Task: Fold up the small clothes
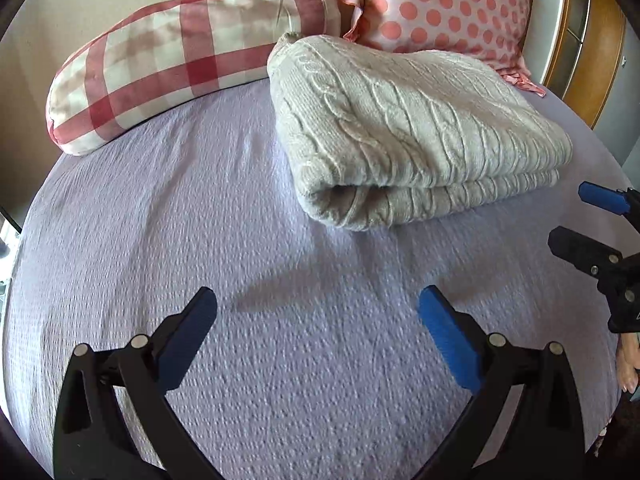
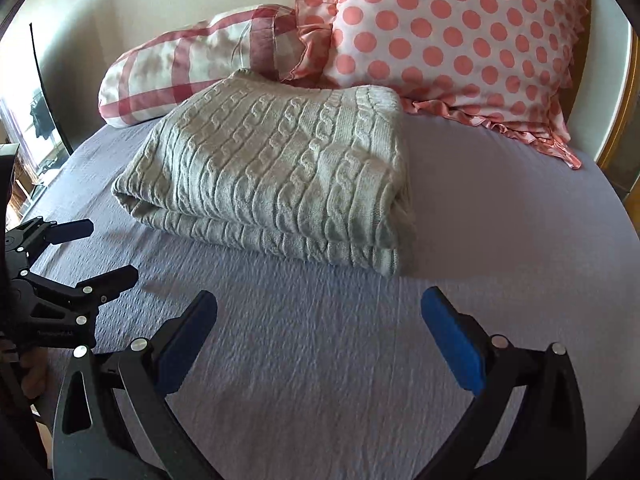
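Observation:
A grey cable-knit sweater (image 1: 404, 128) lies folded in a thick stack on the lavender bedspread (image 1: 256, 280); it also shows in the right wrist view (image 2: 276, 176). My left gripper (image 1: 318, 300) is open and empty, a little in front of the sweater's folded edge. My right gripper (image 2: 320, 304) is open and empty, also in front of the sweater. The right gripper shows at the right edge of the left wrist view (image 1: 576, 220). The left gripper shows at the left edge of the right wrist view (image 2: 112, 248). Neither touches the sweater.
A red-and-white checked bolster pillow (image 1: 180, 56) and a pink polka-dot ruffled pillow (image 1: 440, 4) lie behind the sweater against the wall. A wooden headboard (image 1: 592, 52) stands at the right. The bed's left edge drops to the floor (image 2: 28, 184).

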